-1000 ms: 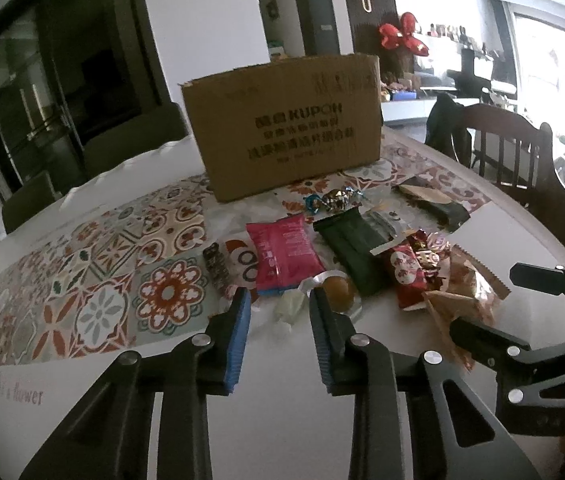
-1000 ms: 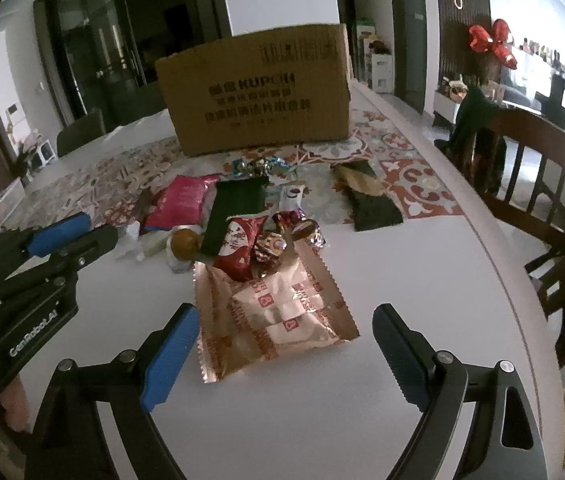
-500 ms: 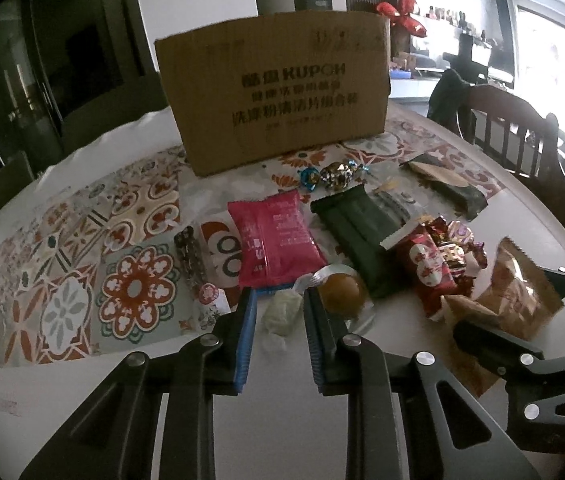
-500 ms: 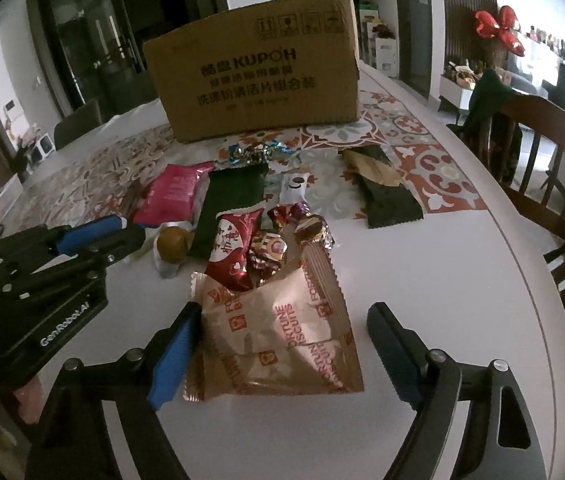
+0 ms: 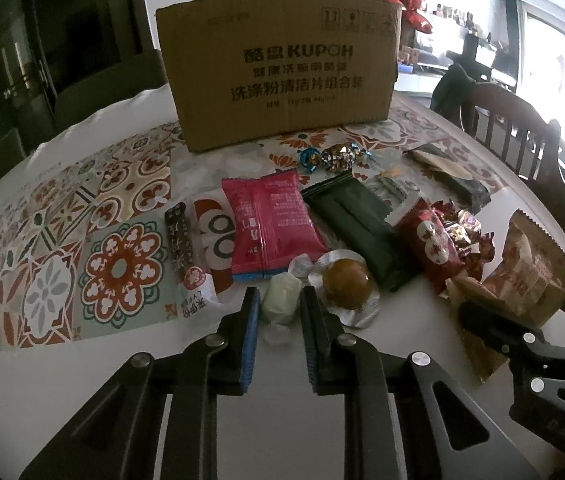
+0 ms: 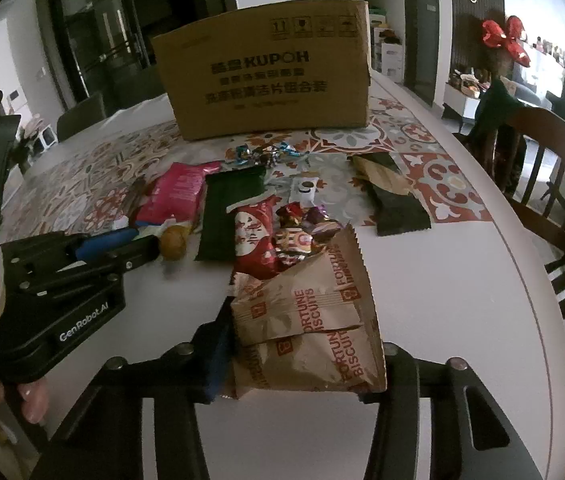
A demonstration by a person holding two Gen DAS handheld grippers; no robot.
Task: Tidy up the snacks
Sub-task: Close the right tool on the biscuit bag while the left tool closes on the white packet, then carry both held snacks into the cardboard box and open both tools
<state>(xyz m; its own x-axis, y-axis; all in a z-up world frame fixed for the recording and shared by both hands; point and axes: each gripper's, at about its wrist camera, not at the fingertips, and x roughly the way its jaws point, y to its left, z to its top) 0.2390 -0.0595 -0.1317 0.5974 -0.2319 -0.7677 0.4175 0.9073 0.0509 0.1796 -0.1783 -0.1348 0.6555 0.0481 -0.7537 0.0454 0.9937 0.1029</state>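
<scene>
Left claw (image 5: 280, 310) lowered toward counter (image 5: 82, 360), pitched down, clamped on pale wrapped candy (image 5: 281, 301) | right claw (image 6: 302, 354) pitched down, jaws just closing, gripping biscuit packet (image 6: 306, 320) between pads

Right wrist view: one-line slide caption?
Right gripper closing on the Fortune Biscuits packet, snacks strewn before a cardboard box.

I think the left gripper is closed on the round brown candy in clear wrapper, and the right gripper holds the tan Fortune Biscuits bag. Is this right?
Not quite. The left gripper is closed on the pale white candy in a clear wrapper; the round brown candy lies just beside it, untouched, as the left wrist view shows. The right gripper does hold the tan Fortune Biscuits bag.
</scene>
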